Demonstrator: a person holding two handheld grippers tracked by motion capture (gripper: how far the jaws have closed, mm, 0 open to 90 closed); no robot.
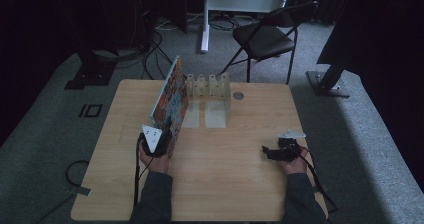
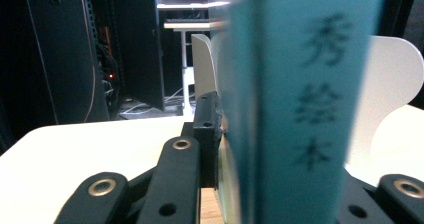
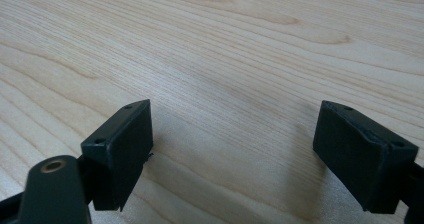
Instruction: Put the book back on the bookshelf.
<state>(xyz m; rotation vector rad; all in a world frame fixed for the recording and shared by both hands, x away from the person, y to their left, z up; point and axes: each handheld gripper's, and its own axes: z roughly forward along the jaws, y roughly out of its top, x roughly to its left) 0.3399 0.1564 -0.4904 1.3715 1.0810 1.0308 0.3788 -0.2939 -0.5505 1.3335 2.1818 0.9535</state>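
A picture book [image 1: 171,96] with a colourful cover stands on edge on the wooden table [image 1: 225,184], leaning slightly, just left of a white divider rack [image 1: 212,96]. My left gripper [image 1: 165,136] is shut on the book's near end. In the left gripper view the teal spine [image 2: 305,99] with printed characters sits between the jaws; the left pad [image 2: 207,129] presses its side and the other pad is hidden behind it. The rack's white dividers [image 2: 390,84] rise behind the book. My right gripper [image 1: 268,152] rests on the table at the right, open [image 3: 235,154] over bare wood.
A round grommet [image 1: 238,95] sits in the table top right of the rack. Beyond the table stand a black folding chair [image 1: 265,36], a white stand leg [image 1: 204,19] and dark equipment frames, with cables on the grey carpet.
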